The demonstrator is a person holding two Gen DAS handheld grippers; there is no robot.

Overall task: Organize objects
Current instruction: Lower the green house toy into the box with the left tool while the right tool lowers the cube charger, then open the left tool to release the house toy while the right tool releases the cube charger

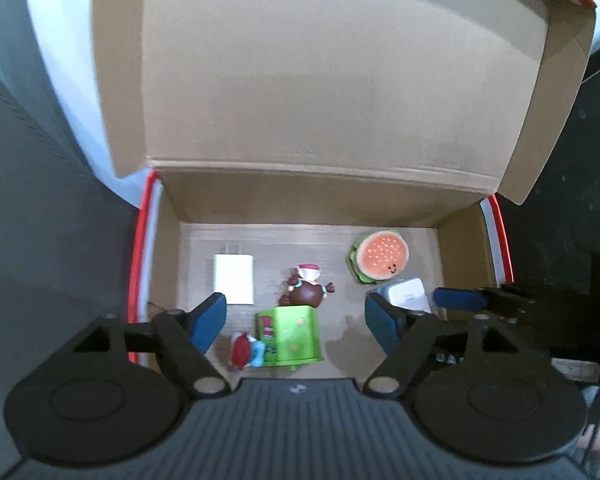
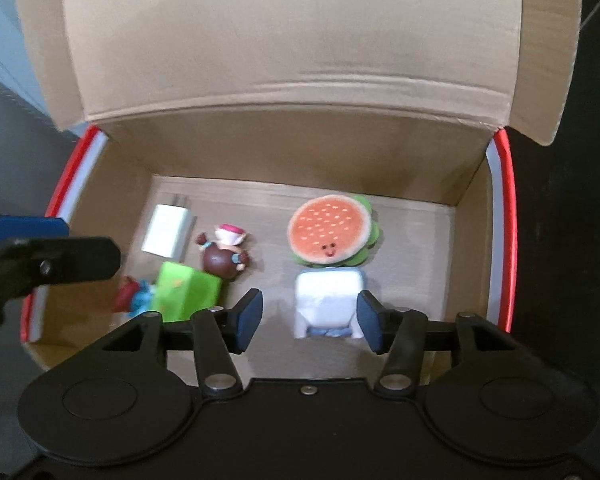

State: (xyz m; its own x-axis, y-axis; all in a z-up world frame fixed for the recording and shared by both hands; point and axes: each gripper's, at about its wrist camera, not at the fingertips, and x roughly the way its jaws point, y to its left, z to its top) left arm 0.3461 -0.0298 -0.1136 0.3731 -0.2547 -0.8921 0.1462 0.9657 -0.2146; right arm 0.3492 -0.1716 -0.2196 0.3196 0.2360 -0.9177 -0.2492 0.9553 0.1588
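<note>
Inside corrugated cardboard box (image 2: 472, 184), round plush burger (image 2: 330, 230), glossy green cube (image 2: 188, 290).

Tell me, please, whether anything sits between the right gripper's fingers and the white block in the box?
Nothing visible does. The right gripper hangs open directly over the white block, which lies between its fingers on the floor of the cardboard box. The burger plush lies just beyond the block, and the green box is off to the left.

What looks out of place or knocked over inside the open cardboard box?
Nothing is spilled or visibly damaged. The small brown figurine with a pink-and-white hat lies on its side on the floor of the cardboard box, against the bright green box, and a red-and-blue toy figure also seems tipped over beside it.
</note>
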